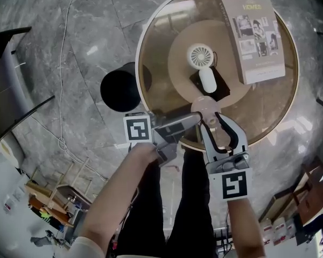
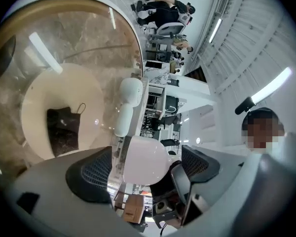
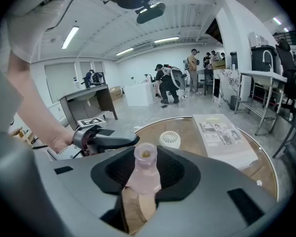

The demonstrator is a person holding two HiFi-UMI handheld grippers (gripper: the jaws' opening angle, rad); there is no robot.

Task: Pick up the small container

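Forearms aside, the head view showed the right tool (image 1: 210, 116) clenched on the small container (image 1: 206, 106) at the desk's (image 1: 161, 42) near edge, with the left tool (image 1: 194, 119) level just left of it. The left gripper view showed released pads flanking the container (image 2: 144, 157). The right gripper view showed pads gripping its upright neck (image 3: 145, 157).
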